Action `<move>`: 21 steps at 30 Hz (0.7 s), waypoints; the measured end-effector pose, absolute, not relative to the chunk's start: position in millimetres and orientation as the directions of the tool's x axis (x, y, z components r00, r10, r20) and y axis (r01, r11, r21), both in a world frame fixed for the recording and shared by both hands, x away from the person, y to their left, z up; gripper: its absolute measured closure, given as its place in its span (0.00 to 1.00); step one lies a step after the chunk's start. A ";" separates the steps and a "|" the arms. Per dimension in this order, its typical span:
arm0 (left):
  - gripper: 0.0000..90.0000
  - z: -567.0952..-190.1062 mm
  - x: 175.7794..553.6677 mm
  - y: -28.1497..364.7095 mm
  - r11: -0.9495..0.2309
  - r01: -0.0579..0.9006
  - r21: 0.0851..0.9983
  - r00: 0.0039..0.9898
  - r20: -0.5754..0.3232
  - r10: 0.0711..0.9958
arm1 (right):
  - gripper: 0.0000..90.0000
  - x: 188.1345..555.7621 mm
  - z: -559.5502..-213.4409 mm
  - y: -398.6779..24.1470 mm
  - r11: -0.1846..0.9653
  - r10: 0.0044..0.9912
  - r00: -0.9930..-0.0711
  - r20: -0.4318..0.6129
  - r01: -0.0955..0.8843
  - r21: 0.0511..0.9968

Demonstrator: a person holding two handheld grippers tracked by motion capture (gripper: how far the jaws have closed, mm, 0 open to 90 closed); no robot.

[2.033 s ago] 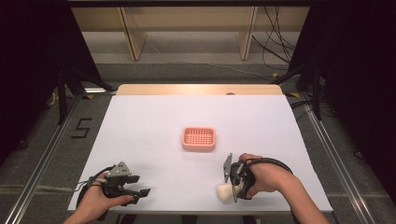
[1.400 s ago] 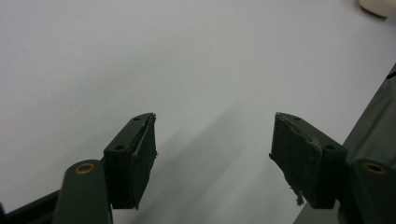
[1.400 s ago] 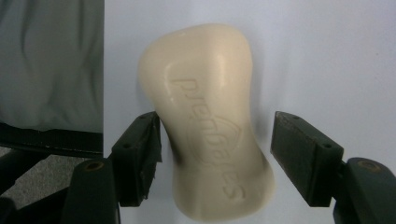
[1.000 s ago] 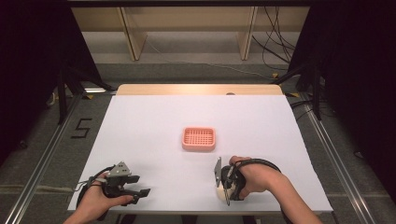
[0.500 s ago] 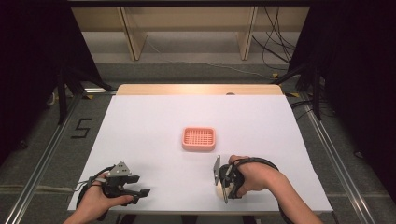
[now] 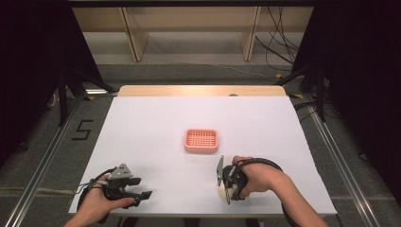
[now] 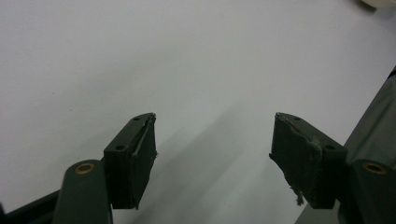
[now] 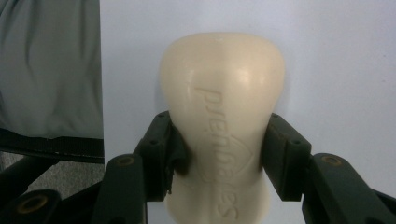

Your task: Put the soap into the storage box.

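The right gripper (image 6: 226, 185) sits near the front edge of the white table (image 6: 156, 123), at about five o'clock from the table's middle, and its fingers (image 8: 163, 154) have just been closing on a cream bar of soap (image 8: 223, 121). In the right gripper view both pads press against the bar's narrowed waist, one on each side, with raised lettering running along the bar between them. The soap lies on the table, right at the front edge, with grey floor showing beside it.

A pink basket (image 6: 201, 141) stands at roughly eleven o'clock from the soap, near but apart from it, with bare white table between the two and nothing in the way.

The left gripper (image 6: 142, 194) rests at about seven o'clock from the table's middle, well apart from the soap and the basket. Its fingers (image 7: 135, 158) stand wide open over bare table, gripping nothing.

Beyond the far edge of the table, at twelve o'clock, stand light wooden shelves (image 6: 189, 23), with black cables (image 6: 279, 42) trailing on the floor at about one o'clock.
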State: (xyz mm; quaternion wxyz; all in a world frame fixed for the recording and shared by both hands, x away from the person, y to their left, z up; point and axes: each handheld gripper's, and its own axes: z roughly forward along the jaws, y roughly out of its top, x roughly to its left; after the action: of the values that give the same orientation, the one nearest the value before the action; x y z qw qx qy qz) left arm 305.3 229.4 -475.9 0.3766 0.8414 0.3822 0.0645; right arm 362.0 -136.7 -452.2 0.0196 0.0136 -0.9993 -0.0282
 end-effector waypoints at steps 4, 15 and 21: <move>0.34 -476.0 305.2 229.3 -0.425 0.594 0.682 0.700 -0.179 0.692 | 0.56 361.6 -450.3 -136.5 0.998 -0.015 -0.999 0.038 -0.013 0.060; 0.34 -476.0 305.3 229.5 -0.422 0.594 0.685 0.700 -0.181 0.691 | 0.56 362.3 -445.1 -138.7 0.996 0.053 -0.998 0.024 0.054 0.069; 0.34 -475.9 305.6 230.1 -0.429 0.593 0.681 0.700 -0.172 0.693 | 0.56 367.3 -441.9 -140.3 0.990 0.051 -0.999 0.014 0.053 0.131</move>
State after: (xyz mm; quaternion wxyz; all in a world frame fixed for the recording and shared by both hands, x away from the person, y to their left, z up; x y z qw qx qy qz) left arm 305.6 230.1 -475.9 0.3736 0.8428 0.3816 0.0669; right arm 367.3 -140.3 -441.9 0.0051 -0.0260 -0.9975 -0.0660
